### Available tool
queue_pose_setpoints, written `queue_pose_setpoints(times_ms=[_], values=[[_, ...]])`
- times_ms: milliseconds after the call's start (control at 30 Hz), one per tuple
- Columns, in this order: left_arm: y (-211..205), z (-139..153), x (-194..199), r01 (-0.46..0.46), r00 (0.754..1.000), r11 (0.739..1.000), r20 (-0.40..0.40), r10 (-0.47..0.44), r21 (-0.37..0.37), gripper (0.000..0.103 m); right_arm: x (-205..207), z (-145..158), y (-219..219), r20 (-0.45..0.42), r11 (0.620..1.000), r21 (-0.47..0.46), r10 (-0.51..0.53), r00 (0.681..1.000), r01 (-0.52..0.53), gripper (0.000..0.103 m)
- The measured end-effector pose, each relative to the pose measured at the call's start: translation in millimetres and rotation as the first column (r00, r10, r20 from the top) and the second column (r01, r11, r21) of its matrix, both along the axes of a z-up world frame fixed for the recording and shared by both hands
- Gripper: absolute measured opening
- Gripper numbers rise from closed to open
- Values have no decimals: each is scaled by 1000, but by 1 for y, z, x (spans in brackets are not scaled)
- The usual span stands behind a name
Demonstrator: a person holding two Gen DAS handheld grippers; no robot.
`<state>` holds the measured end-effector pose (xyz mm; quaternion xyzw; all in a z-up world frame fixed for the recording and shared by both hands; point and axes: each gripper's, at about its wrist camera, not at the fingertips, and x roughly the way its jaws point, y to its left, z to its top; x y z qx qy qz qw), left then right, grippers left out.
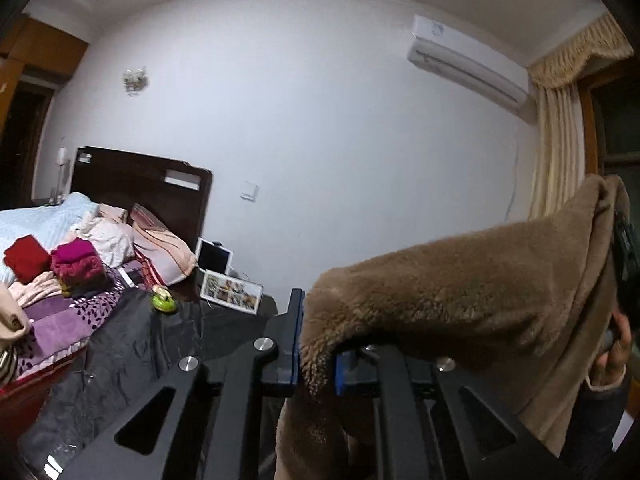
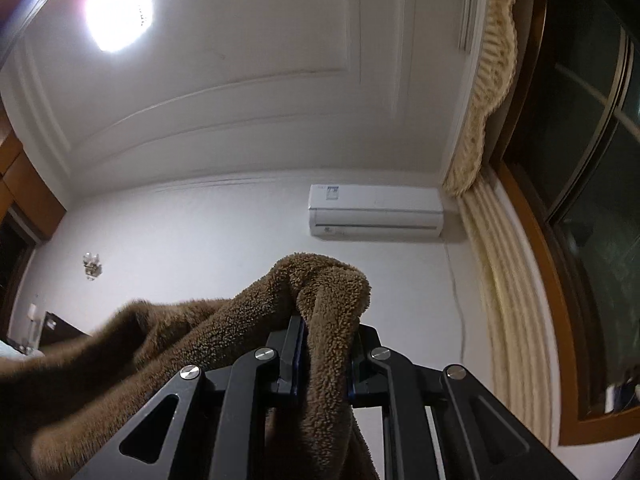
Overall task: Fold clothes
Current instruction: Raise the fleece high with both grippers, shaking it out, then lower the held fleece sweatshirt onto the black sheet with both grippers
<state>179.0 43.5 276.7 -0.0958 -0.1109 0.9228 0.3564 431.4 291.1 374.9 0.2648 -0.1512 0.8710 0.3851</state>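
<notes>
A brown fleece garment (image 1: 460, 280) is lifted in the air, stretched between both grippers. My left gripper (image 1: 318, 360) is shut on one edge of it; the fabric bunches between the blue-padded fingers and hangs down below. From there the cloth rises to the right toward a person's hand (image 1: 612, 348) at the frame edge. In the right wrist view my right gripper (image 2: 326, 360) is shut on a thick fold of the brown fleece garment (image 2: 320, 292), which humps over the fingertips and trails off to the lower left. Both cameras tilt upward.
A bed (image 1: 60, 312) at the left carries folded red (image 1: 24, 258) and magenta clothes (image 1: 76, 262), pillows and a purple blanket. A dark table (image 1: 132, 356) holds a green object (image 1: 163, 302) and picture frames (image 1: 232, 292). Air conditioner (image 2: 376, 212), curtains (image 2: 516, 312) and a window (image 2: 592, 160) lie to the right.
</notes>
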Motion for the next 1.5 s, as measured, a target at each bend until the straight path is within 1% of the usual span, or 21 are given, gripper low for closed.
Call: queue_pose_setpoints(times_ms=[100, 167, 233, 300, 400, 433, 533, 667, 800, 867, 900, 967, 1000, 1067, 1133, 1200, 1233, 1267, 1300, 1367, 1500], values=[[-28, 23, 23, -61, 994, 995, -81, 68, 83, 13, 15, 4, 2, -11, 1000, -6, 12, 1000, -12, 16], [-45, 41, 40, -90, 983, 986, -145, 110, 137, 13, 25, 8, 6, -4, 998, -24, 54, 999, -54, 16], [-57, 56, 59, -133, 963, 977, -211, 167, 169, 13, 35, 10, 15, 33, 989, -51, 140, 990, -138, 16], [-64, 66, 69, -148, 952, 972, -241, 190, 184, 13, 43, 11, 24, 68, 977, -77, 203, 977, -198, 16], [-73, 79, 81, -166, 934, 965, -280, 220, 204, 13, 55, 7, 30, 84, 969, -99, 233, 969, -225, 16], [-76, 82, 86, -173, 928, 963, -292, 230, 207, 13, 60, 6, 30, 80, 969, -97, 235, 969, -228, 16], [-82, 89, 102, -195, 908, 957, -329, 259, 214, 13, 77, -3, 11, 43, 983, -24, 185, 982, -184, 16], [-90, 98, 123, -224, 878, 948, -377, 297, 224, 13, 102, 0, -11, 3, 985, 59, 164, 986, -164, 16], [-96, 101, 128, -250, 864, 942, -388, 321, 221, 13, 111, 7, -20, 5, 985, 108, 137, 991, -137, 16], [-92, 100, 125, -278, 856, 938, -390, 340, 207, 13, 97, 10, -16, 47, 988, 110, 107, 993, -111, 16], [-90, 99, 123, -286, 856, 937, -386, 343, 199, 13, 90, 11, -13, 70, 989, 111, 91, 993, -98, 16], [-80, 93, 101, -295, 877, 943, -347, 331, 153, 13, 69, 6, -6, 120, 992, 99, 64, 991, -76, 16], [-73, 89, 87, -300, 889, 946, -323, 325, 124, 13, 52, 5, 6, 161, 994, 79, 56, 985, -69, 16], [-60, 80, 60, -307, 910, 949, -272, 313, 65, 13, 18, -3, 27, 241, 997, 26, 60, 969, -68, 16], [-42, 63, 27, -310, 930, 951, -211, 302, -2, 13, -15, -13, 47, 314, 997, -28, 72, 947, -67, 16], [-27, 42, -7, -307, 944, 950, -148, 295, -66, 13, -51, -31, 69, 387, 993, -97, 97, 917, -64, 16], [-17, 27, -29, -305, 950, 946, -107, 294, -108, 13, -69, -41, 80, 422, 989, -132, 112, 900, -61, 16], [-8, 14, -46, -306, 952, 941, -78, 297, -143, 13, -87, -50, 91, 456, 984, -166, 127, 881, -56, 16], [1, 2, -61, -306, 952, 935, -52, 302, -177, 13, -109, -64, 105, 491, 975, -216, 154, 858, -51, 16], [18, -24, -94, -305, 949, 920, -3, 314, -244, 13, -139, -86, 125, 531, 958, -285, 194, 825, -41, 16], [50, -79, -160, -282, 936, 891, 105, 337, -355, 13, -205, -143, 161, 623, 915, -404, 274, 733, 2, 16]])
